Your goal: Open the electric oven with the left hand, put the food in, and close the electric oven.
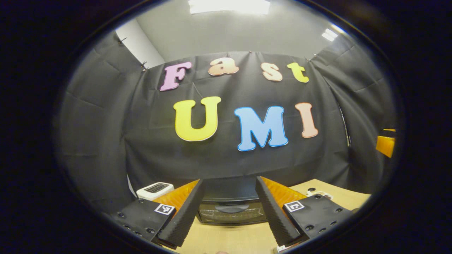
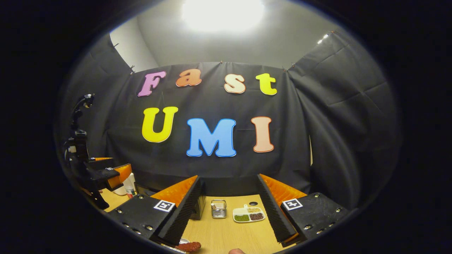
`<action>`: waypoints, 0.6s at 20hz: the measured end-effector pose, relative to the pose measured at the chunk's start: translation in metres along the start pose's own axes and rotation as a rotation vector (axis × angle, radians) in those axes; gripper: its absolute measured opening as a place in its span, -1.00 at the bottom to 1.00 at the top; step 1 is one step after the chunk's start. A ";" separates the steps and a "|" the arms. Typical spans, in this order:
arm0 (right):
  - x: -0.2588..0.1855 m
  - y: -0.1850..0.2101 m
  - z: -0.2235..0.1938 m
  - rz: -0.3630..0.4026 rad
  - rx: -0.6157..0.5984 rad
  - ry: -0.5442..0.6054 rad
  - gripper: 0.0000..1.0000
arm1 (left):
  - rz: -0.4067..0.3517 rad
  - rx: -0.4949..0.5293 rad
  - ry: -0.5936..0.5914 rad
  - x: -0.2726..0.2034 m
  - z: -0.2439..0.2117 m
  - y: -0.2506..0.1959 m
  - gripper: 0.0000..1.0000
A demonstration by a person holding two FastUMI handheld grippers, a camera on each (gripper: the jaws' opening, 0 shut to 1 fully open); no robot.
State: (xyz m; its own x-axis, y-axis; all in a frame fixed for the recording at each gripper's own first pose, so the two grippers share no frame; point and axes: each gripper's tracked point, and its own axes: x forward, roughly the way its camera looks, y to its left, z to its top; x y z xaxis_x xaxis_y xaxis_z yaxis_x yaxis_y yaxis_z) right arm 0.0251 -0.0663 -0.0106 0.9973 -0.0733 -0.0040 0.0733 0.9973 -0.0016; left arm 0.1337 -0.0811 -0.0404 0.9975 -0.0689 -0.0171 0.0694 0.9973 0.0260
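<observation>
Left gripper [image 1: 229, 208] jaws apart, empty (oven [image 1: 231, 208] beyond) | right gripper [image 2: 229, 208] jaws apart, empty

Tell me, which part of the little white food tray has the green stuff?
On the white divided tray, the green stuff fills the front left section. The dark reddish-brown food sits front right, and pale grains lie behind.

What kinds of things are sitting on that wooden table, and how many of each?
Electric oven: 1
White box-shaped device: 1
Small wire basket: 1
Divided snack tray: 1
Reddish food at the near edge: 1
Bottles or jars at far left, too blurred to count exactly: about 2
Total: about 7
</observation>
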 end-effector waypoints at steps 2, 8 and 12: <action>0.007 0.001 0.001 -0.025 -0.009 0.007 0.90 | -0.019 -0.005 0.011 0.019 -0.009 0.002 0.95; 0.018 0.007 -0.003 -0.085 -0.043 0.030 0.90 | -0.062 -0.017 0.057 0.069 -0.047 0.004 1.00; 0.020 0.007 -0.008 -0.128 -0.066 0.055 0.90 | -0.091 -0.016 0.101 0.099 -0.077 0.000 0.82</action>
State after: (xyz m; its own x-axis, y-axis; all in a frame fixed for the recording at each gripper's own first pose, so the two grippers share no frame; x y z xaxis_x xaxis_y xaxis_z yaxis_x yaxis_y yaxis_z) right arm 0.0455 -0.0608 -0.0191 0.9780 -0.2014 -0.0540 0.1974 0.9778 -0.0708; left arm 0.2315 -0.0861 -0.1187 0.9804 -0.1566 -0.1197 0.1582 0.9874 0.0035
